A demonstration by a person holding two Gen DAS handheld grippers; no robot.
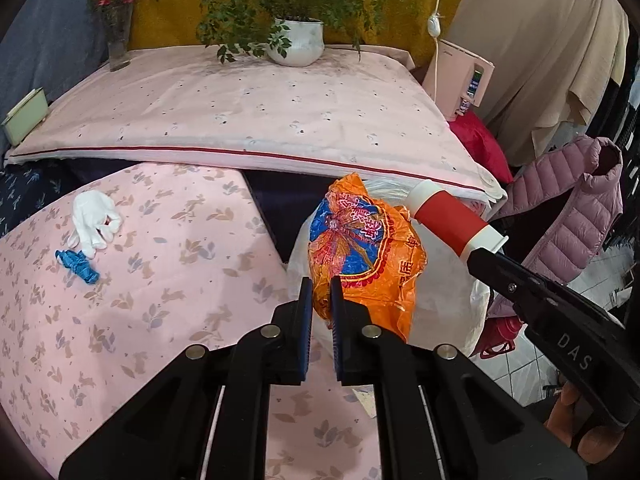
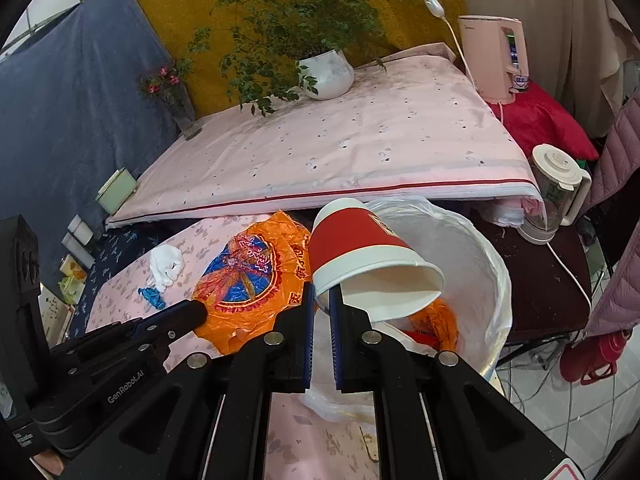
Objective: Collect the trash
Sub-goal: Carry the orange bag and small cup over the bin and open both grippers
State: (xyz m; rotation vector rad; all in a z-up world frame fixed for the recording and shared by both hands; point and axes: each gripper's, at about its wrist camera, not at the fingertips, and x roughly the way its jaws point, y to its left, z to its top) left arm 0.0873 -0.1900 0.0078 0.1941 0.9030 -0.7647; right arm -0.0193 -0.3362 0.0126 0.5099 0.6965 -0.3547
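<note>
While we hold both over the lined bin (image 2: pixel 486 248) | left gripper (image 1: pixel 321 292) clamped on one orange bag (image 1: pixel 366 240) | right gripper (image 2: pixel 321 300) clamped on one red paper cup (image 2: pixel 360 252) | two gloves, white (image 1: pixel 94 216) and blue (image 1: pixel 78 266), lie behind on pink table (image 1: pixel 160 280).

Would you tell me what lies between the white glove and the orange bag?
Only bare pink cloth between white glove and orange bag, in the left wrist view.
</note>
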